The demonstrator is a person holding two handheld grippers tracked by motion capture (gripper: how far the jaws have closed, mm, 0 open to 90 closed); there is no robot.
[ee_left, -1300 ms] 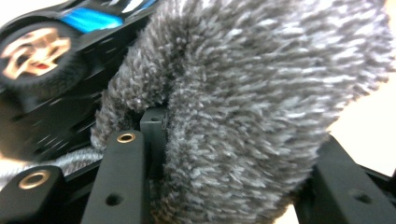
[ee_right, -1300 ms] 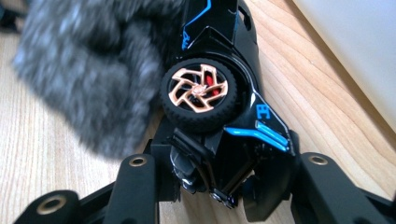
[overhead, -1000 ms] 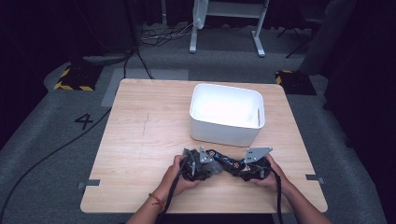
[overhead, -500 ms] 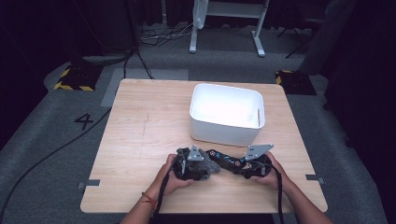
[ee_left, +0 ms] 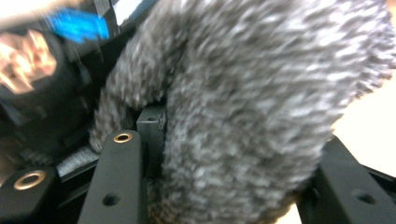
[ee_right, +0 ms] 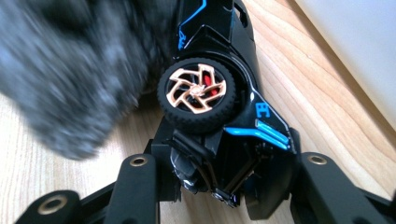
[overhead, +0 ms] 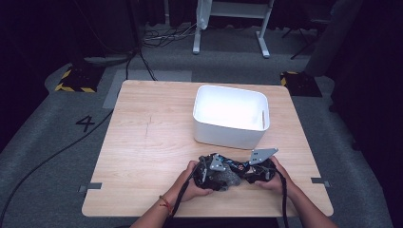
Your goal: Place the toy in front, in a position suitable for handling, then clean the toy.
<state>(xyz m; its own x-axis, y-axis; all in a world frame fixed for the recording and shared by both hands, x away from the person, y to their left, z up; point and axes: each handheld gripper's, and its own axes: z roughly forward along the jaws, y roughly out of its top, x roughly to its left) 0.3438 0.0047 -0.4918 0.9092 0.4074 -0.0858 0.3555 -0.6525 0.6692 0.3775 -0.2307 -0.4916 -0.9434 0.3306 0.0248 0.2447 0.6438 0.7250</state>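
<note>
Two claws meet at the near edge of the table, in front of the white box. From high up, the left claw and the right claw point at each other.

In the left gripper view, its jaws pinch a fluffy grey cloth.

In the right gripper view, its jaws pinch a black toy car. The car's long side points away, and the cloth touches its left side.

High view overhead, gripper views close-up — sharing grey fluffy cloth
</note>
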